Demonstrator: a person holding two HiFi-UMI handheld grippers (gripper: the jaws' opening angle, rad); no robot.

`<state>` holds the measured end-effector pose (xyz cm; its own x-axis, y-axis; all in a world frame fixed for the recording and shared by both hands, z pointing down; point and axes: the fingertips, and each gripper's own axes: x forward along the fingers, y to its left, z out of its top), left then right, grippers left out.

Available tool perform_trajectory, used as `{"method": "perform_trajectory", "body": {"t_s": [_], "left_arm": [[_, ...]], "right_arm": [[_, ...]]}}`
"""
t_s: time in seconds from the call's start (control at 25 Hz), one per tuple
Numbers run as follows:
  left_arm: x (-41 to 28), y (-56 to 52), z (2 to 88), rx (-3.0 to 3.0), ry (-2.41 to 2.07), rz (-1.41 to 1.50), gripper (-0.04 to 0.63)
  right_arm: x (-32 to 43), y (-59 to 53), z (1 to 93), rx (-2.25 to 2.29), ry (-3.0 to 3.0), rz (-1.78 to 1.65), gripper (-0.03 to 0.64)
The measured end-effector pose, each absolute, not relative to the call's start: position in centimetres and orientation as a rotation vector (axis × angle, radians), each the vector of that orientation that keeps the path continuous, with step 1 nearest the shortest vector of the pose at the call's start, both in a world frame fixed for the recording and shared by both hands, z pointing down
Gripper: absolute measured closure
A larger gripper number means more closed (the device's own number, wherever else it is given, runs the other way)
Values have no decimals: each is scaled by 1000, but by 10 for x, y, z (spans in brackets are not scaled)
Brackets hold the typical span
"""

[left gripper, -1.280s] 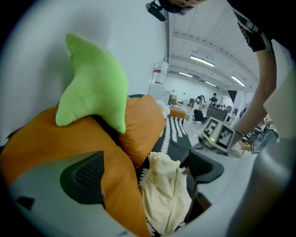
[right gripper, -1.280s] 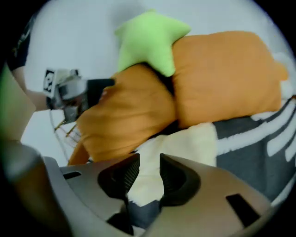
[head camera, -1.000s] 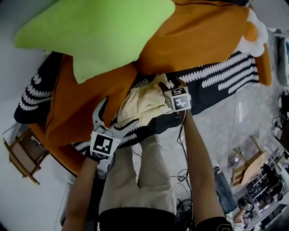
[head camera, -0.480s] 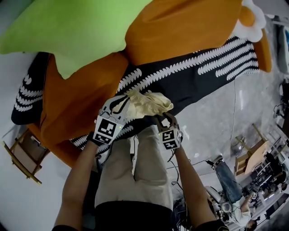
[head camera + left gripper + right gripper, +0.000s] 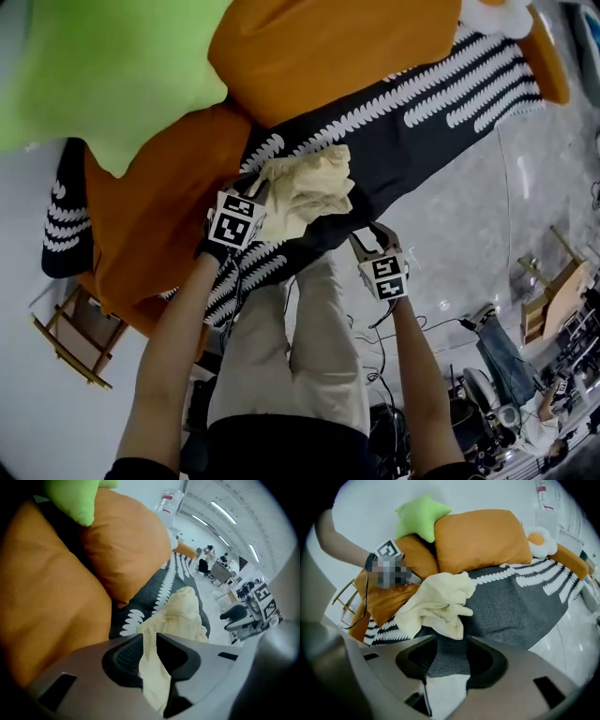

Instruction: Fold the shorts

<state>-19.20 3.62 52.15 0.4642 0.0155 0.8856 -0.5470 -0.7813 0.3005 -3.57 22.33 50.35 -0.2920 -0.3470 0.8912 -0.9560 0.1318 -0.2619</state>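
Our left hand-held gripper (image 5: 149, 641) is closing on a fold of the shorts (image 5: 305, 192), which lie crumpled on the blanket (image 5: 422, 122). Our right hand-held gripper (image 5: 451, 648) is opening, empty, just nearer. That thin pinch may slip, and the right could snag blanket instead.

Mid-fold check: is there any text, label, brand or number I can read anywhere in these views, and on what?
No readable words or numbers anywhere.
Left marker cube and right marker cube: black-and-white code squares only.
Bottle label: red band, too blurred to read.
Shorts: no print showing.
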Motion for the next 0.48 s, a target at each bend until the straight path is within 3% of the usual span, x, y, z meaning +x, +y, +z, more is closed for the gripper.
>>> {"method": "perform_trajectory", "body": {"t_s": [0.2, 0.32, 0.48], "left_arm": [[-167, 28, 541, 1976, -434, 1231, 361], [-169, 53, 554, 1994, -327, 1317, 378], [-152, 113, 555, 2164, -71, 1466, 414]], "right_arm": [[27, 126, 504, 1588, -1754, 1181, 453], [22, 59, 513, 1662, -1791, 1261, 459], [13, 21, 538, 1598, -1749, 1376, 404]]}}
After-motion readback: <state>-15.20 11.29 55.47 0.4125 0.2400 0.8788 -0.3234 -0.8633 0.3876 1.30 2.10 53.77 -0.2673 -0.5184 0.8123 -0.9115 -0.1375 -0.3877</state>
